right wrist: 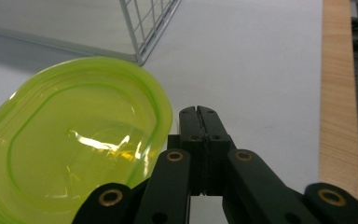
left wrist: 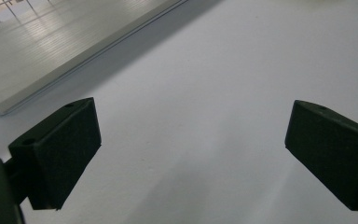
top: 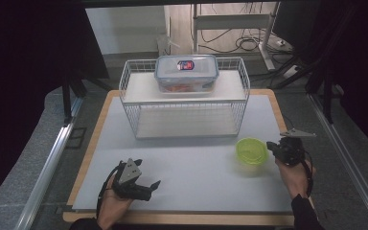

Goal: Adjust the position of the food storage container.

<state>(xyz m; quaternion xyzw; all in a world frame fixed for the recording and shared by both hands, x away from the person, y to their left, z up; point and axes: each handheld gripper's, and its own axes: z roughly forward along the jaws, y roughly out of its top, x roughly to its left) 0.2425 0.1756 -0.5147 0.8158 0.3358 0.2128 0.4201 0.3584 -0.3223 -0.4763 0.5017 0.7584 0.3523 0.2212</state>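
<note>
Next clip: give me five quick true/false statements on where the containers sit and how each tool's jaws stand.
1. The clear lidded container sits on the wire rack's top shelf. True.
2. The green bowl sits on the rack's lower shelf. False: it is on the table, by the right tool.
3. The left tool is open. True.
4. The right tool is open wide. False: its jaws are shut.
5. The left tool grips the bowl. False: it holds nothing.

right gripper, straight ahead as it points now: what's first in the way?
Probably nothing. The right gripper, jaws shut, points over bare white mat; the green bowl sits to its left, the wire rack farther left. Depth unclear.
</note>
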